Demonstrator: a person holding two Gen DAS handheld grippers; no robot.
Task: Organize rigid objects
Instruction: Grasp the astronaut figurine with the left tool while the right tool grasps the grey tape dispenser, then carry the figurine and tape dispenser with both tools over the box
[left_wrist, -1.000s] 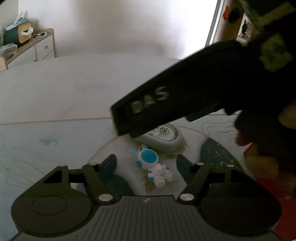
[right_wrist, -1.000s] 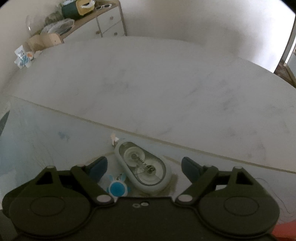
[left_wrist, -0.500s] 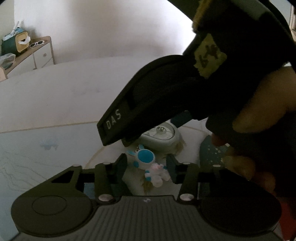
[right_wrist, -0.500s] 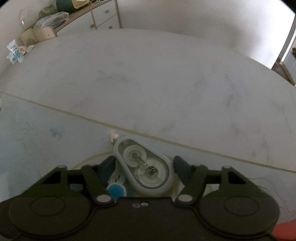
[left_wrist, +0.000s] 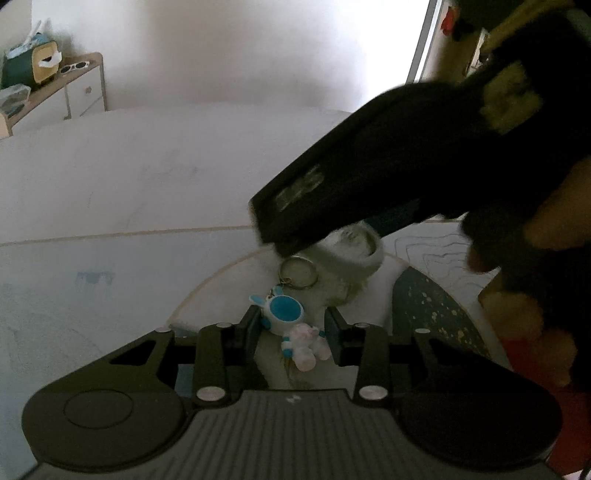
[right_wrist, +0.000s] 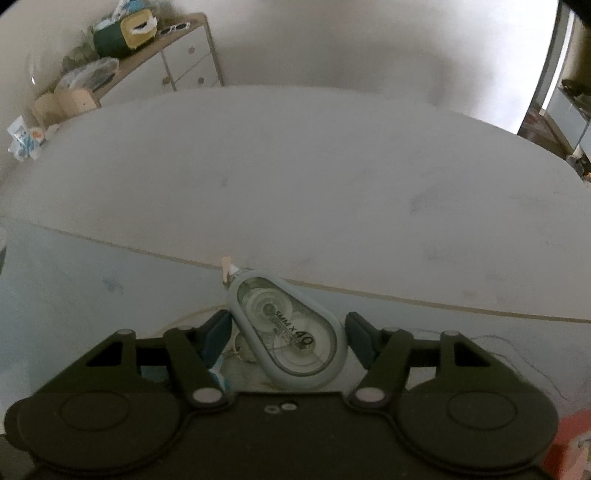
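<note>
**Both grippers on small items over the round tray**

The astronaut keychain (left_wrist: 291, 325) sits clamped between the left gripper (left_wrist: 291, 326) pads, and the jaws are closing on it, its metal ring (left_wrist: 298, 272) trailing toward the far side. The correction tape (right_wrist: 286, 332) is pinched across its body by the right gripper (right_wrist: 286, 334), nose pointing away. Below them lies a pale round tray (left_wrist: 207, 291) on a light blue mat (left_wrist: 92, 288) over a white table (right_wrist: 295, 166). A cabinet (right_wrist: 184, 55) stands against the far wall. In the left view the right gripper's dark body angles steeply down, a hand (left_wrist: 528, 317) wrapped round its handle.
</note>
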